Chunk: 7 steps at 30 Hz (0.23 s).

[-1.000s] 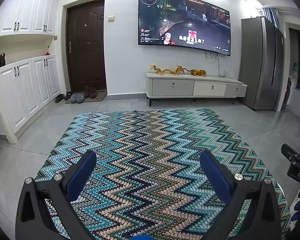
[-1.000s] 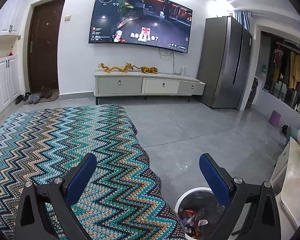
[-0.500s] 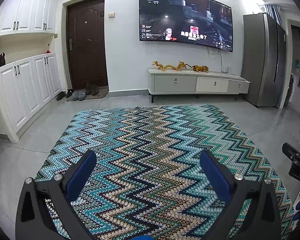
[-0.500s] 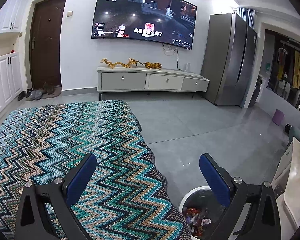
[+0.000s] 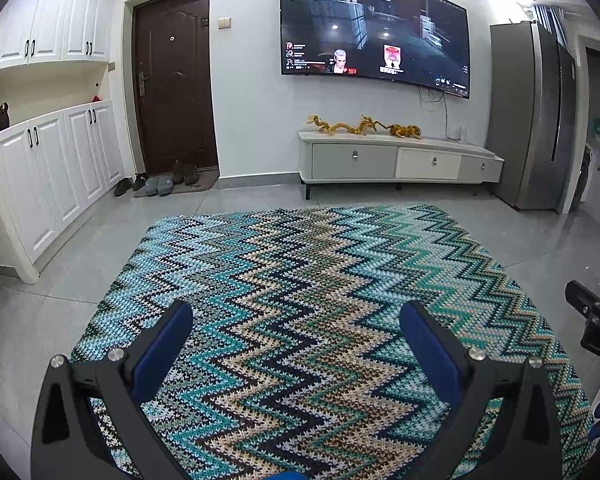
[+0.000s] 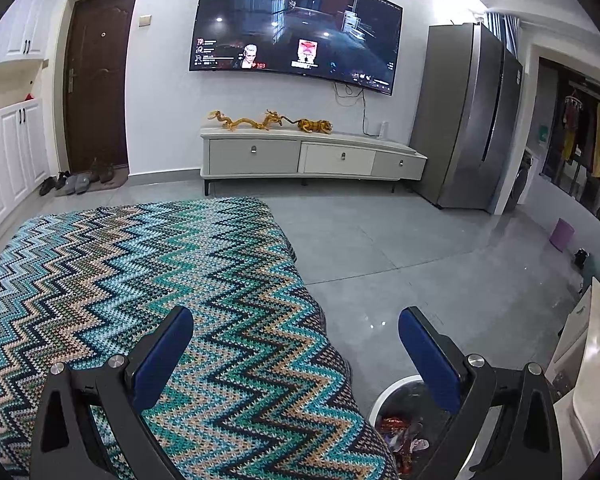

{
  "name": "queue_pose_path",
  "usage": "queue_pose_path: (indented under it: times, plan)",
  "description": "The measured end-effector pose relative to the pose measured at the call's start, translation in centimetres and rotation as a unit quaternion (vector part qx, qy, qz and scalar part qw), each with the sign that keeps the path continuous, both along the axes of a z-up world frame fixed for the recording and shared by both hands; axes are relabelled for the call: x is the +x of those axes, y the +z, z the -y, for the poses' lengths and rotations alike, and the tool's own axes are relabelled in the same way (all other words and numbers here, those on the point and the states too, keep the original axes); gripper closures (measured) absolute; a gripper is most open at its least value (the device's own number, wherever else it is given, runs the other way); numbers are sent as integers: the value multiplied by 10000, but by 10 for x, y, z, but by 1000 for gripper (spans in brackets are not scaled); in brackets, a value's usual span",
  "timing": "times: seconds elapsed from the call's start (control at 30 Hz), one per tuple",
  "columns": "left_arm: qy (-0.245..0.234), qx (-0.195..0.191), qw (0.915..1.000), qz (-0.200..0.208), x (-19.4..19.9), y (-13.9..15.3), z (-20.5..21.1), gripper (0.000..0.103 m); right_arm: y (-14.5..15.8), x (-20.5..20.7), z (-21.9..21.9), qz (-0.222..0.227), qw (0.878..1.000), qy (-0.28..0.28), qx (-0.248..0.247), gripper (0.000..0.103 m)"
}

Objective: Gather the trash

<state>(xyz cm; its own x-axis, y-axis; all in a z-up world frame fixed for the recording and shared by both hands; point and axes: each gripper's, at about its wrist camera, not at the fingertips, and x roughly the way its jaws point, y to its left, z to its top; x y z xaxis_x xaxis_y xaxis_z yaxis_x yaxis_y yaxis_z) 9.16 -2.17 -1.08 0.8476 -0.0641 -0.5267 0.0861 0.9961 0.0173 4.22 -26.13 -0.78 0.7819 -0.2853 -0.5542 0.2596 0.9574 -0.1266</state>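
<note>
Living room with grey tile floor (image 5: 52,280) and a big zigzag-knit blanket (image 5: 300,300) over a raised surface, so I'll place everything off that blanket. Left wrist view: the blanket fills the middle, bare tile open on its far and left sides, white cabinets (image 5: 52,168) past the left edge, a dark door (image 5: 174,80) with shoes (image 5: 156,182) beyond the far-left corner, TV (image 5: 374,34) and low console (image 5: 400,156) straight past the far edge, fridge (image 5: 534,116) far right. The left gripper (image 5: 296,320) hangs over the near part, fingers spread wide, nothing in them. A black bit of the other tool pokes in at the right, mostly cut off. Right wrist view: the blanket's right edge drops to open tile (image 6: 440,264), and the trash bin (image 6: 404,420) sits just beside its near-right corner with wrappers inside, partly hidden by the fingers. The right gripper (image 6: 296,326) is released too, empty, straddling that edge. A pale counter (image 6: 592,360) far right is cropped and hard to read.
</note>
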Motion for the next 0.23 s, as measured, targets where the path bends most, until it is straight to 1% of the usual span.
queue_pose_path:
  times: [0.23]
  plan:
    - [11,-5,10000,-65,8,-5,-3,0,-1,9,-8,-73,9999,70,-28,0]
